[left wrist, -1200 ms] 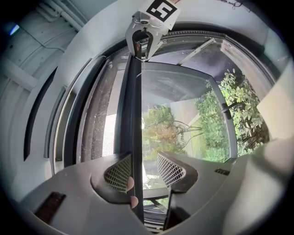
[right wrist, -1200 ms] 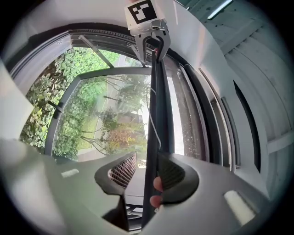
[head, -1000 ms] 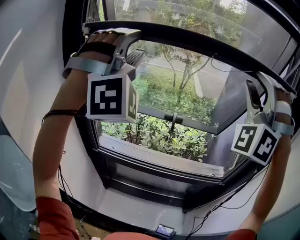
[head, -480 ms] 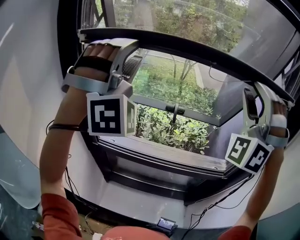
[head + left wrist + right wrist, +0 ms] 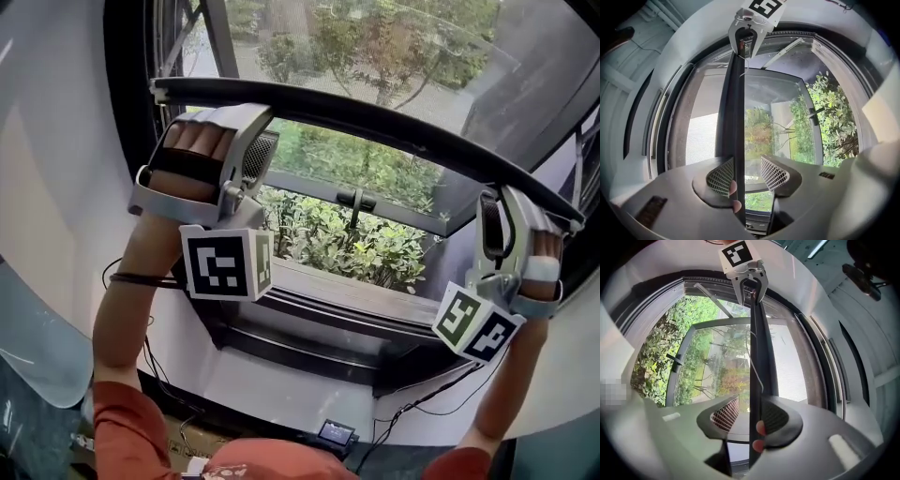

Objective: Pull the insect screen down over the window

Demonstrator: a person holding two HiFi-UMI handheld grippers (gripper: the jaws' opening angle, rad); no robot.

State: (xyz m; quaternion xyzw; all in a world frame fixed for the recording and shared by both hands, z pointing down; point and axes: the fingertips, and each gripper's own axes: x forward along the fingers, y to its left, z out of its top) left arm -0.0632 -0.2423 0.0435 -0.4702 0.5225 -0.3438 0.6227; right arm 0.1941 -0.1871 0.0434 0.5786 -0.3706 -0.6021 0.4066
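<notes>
The long black rigid pull bar of the insect screen hangs well above the grey window sill. The left gripper and right gripper straddle it, jaws apart, unclamped. The bar is likely light, stiff and spring-loaded; pull at its 2 ends, never the fragile mesh.
</notes>
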